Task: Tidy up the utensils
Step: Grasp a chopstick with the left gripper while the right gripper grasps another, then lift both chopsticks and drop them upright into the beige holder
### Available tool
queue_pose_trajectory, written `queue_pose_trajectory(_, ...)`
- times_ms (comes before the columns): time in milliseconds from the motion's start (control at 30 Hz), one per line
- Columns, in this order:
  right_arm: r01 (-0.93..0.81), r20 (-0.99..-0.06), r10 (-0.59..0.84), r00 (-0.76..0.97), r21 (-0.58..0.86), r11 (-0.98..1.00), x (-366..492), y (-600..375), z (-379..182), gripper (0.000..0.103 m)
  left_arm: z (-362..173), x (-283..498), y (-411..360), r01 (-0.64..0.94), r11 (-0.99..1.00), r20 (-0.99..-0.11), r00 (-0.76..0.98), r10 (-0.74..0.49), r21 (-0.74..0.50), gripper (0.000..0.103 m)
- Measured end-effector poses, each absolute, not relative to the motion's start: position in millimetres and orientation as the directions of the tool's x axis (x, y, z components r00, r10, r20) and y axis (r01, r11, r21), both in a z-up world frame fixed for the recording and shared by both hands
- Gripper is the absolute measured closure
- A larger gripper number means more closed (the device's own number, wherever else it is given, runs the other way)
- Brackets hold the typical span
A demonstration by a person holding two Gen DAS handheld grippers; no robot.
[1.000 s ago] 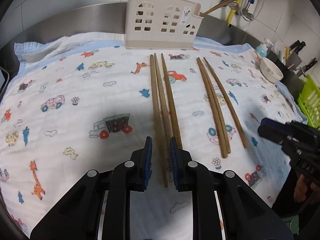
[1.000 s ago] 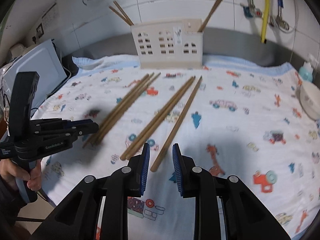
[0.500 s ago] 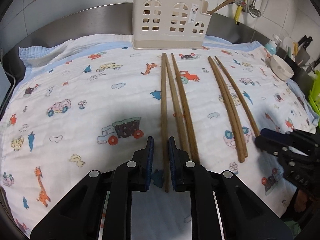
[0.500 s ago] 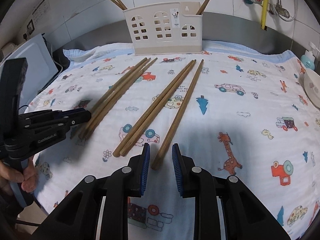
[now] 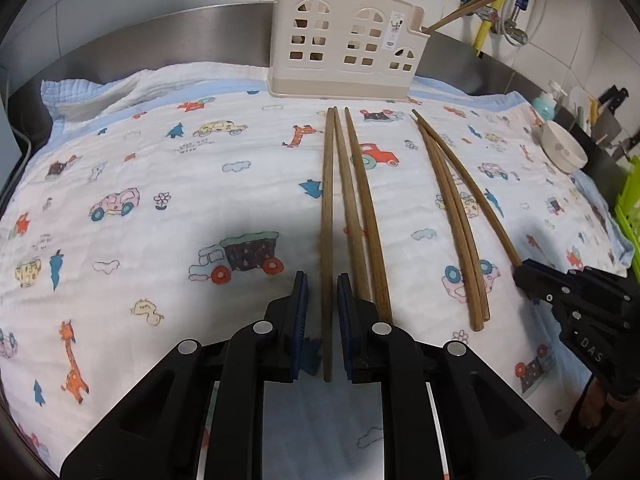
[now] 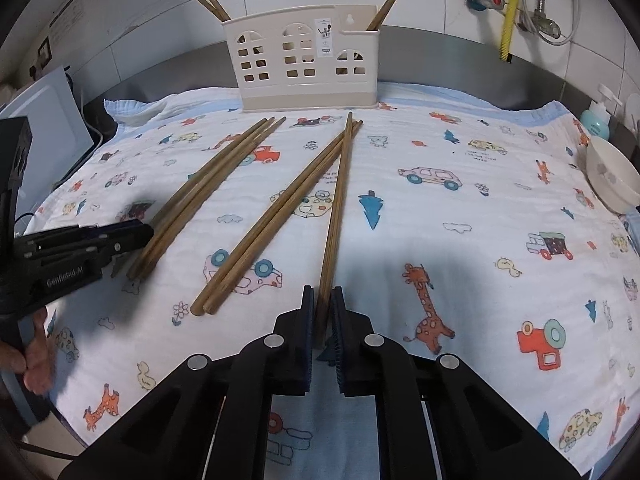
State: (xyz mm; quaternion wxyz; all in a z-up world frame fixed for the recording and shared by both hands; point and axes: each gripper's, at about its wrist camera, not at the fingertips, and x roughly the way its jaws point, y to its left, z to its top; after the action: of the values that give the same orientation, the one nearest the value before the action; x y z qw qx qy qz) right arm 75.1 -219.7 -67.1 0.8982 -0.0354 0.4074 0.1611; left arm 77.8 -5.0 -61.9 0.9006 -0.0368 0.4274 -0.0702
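Several brown wooden chopsticks lie on a cartoon-print cloth (image 5: 160,168) in two groups of three. My left gripper (image 5: 322,280) straddles the near end of the leftmost chopstick (image 5: 327,208), jaws narrowly apart around it. My right gripper (image 6: 322,294) has its jaws closed against the near end of the rightmost chopstick (image 6: 339,196). A beige house-shaped utensil holder (image 5: 344,44) stands at the back edge with chopsticks standing in it; it also shows in the right wrist view (image 6: 306,60).
A white bowl (image 6: 612,176) and a teal bottle (image 6: 598,120) sit at the right edge. A green rack (image 5: 630,200) and knives stand further right. A white board (image 6: 44,132) leans at the left. Steel backsplash and pipes lie behind.
Both grippers moved forward and lower onto the chopstick ends. The left now straddles the leftmost chopstick; the right's jaws have narrowed onto the rightmost one.
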Motion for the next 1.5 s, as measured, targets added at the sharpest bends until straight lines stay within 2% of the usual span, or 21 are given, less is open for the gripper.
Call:
queue_pose_trajectory(133, -0.322, -0.738, 0.271, 0.618, 0.077, 0.944, 76.4, -221.3, -67.1, 0.094, -62.3, 79.1, -3.2, 0.108, 0.987, -0.76, 0.63, -0.162, -0.12, 0.089)
queue_pose_trajectory(233, -0.324, -0.735, 0.28, 0.618, 0.086, 0.942, 75.5, -223.0, -66.3, 0.095, -61.4, 81.2, -4.1, 0.107, 0.99, -0.763, 0.631, -0.141, -0.094, 0.094)
queue_pose_trajectory(300, -0.33, -0.732, 0.285, 0.619, 0.087, 0.94, 73.7, -224.5, -64.3, 0.096, -59.8, 82.6, -0.6, 0.101, 0.988, -0.764, 0.626, -0.157, -0.12, 0.099)
queue_pose_trajectory(433, -0.341, -0.704, 0.295, 0.646, 0.08, 0.937, 68.3, -229.3, -47.1, 0.097, -50.7, 79.4, 7.3, 0.11, 0.978, -0.738, 0.643, -0.205, -0.175, 0.099)
queue_pose_trajectory(933, -0.409, -0.53, 0.381, 0.758, 0.07, 0.91, 66.9, -248.7, 62.7, 0.097, 23.2, 66.1, 23.0, 0.172, 0.959, -0.563, 0.78, -0.273, -0.226, 0.099)
queue_pose_trajectory(1200, -0.473, -0.502, 0.447, 0.741, 0.083, 0.877, 93.1, -250.5, 115.0, 0.097, 50.7, 81.3, 30.3, 0.194, 0.954, -0.537, 0.792, -0.289, -0.228, 0.099)
queue_pose_trajectory(1500, -0.481, -0.455, 0.43, 0.78, 0.004, 0.876, 133.0, -245.7, 185.8, 0.097, 89.1, 113.8, 21.6, 0.236, 0.957, -0.535, 0.794, -0.289, -0.166, 0.099)
